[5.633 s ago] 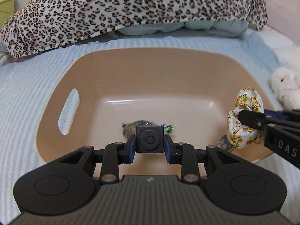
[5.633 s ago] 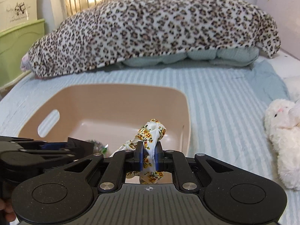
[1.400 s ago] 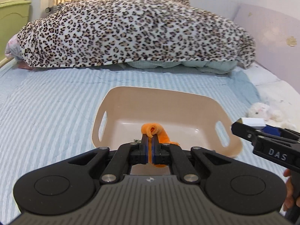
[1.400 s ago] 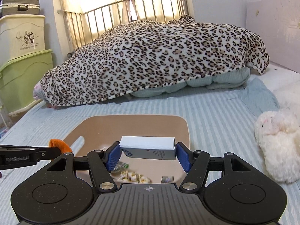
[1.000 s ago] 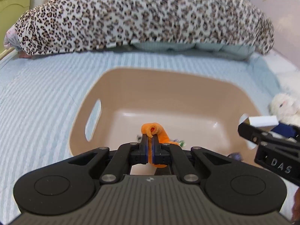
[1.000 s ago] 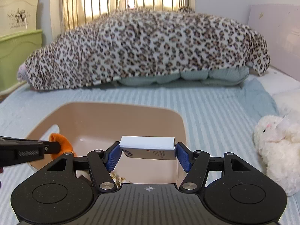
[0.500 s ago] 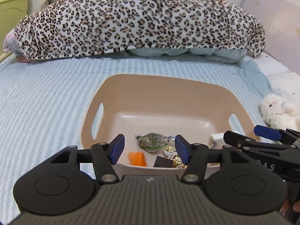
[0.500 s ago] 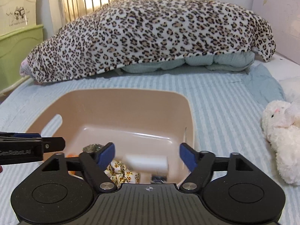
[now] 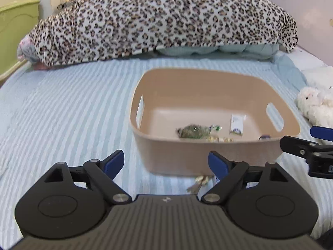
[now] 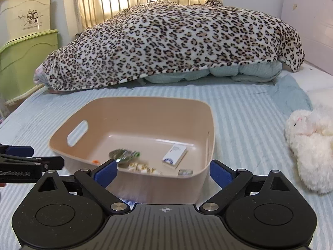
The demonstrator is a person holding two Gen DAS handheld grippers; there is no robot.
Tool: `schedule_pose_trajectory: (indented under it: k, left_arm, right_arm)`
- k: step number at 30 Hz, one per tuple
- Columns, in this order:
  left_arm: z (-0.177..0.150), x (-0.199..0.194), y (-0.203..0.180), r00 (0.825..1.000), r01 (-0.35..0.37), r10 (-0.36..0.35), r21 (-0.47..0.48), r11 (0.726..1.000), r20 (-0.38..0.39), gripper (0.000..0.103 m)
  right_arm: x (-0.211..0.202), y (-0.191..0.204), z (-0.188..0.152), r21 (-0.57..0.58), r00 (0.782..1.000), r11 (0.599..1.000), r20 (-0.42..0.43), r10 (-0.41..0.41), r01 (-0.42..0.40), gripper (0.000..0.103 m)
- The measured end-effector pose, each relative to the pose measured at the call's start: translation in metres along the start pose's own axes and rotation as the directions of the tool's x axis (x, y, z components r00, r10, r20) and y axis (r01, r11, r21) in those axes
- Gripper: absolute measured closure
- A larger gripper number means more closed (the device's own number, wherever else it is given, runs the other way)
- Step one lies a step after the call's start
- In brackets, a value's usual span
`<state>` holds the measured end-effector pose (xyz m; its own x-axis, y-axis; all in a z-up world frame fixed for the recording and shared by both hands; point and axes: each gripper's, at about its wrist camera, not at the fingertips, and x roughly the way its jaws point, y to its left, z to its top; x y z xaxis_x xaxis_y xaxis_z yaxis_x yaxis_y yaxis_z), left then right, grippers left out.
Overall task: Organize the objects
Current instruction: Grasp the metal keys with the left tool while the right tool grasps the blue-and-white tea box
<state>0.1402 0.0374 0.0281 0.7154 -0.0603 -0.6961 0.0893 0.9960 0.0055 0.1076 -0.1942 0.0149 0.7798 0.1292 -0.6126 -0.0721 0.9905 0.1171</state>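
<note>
Both grippers, left [image 9: 166, 162] and right [image 10: 162, 171], are released and empty; next target is likely the keys [image 9: 198, 182] at the bin's [image 9: 208, 154] 6 o'clock.

The right hand-held gripper [image 10: 164, 171] hangs with its blue-padded jaws spread wide and empty, just in front of a beige plastic basin with a handle slot [image 10: 129, 112] on the blue striped bed [image 10: 245, 112]. Inside lie a white rectangular box [image 10: 174, 153], a green foil packet [image 10: 122, 153], a floral fabric scrunchie [image 10: 143, 167] and an orange scrap [image 10: 95, 161]. A white plush toy [image 10: 310, 143] lies to the right, and the left hand-held gripper [image 10: 31, 162] shows at the left edge.
</note>
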Motion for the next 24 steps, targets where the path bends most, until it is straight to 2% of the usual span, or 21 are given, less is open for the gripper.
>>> schedule_pose_trajectory:
  k: [9,13,16,24]
  left_arm:
    - [-0.027,0.03,0.015,0.993,-0.012,0.015,0.03,0.999,-0.116,0.015]
    - [-0.041,0.051,0.022,0.983,0.001,0.002,0.018,1.0,-0.185,0.015]
    - [-0.048,0.066,0.022,0.974,-0.014,0.021,0.033,0.999,-0.225,0.015]
    - [-0.05,0.079,0.028,0.969,-0.041,0.049,0.038,0.998,-0.242,0.015]
  right_arm:
    - [0.011,0.017,-0.029,-0.04,0.997,0.999,-0.071,0.003,-0.006,0.001]
    - [0.029,0.026,-0.04,-0.061,0.992,0.998,-0.125,-0.001,-0.007,0.001]
    - [0.042,0.031,-0.047,-0.065,0.987,0.998,-0.159,0.002,-0.012,0.001]
    - [0.069,0.048,-0.058,-0.061,0.972,0.996,-0.233,0.043,-0.058,0.001]
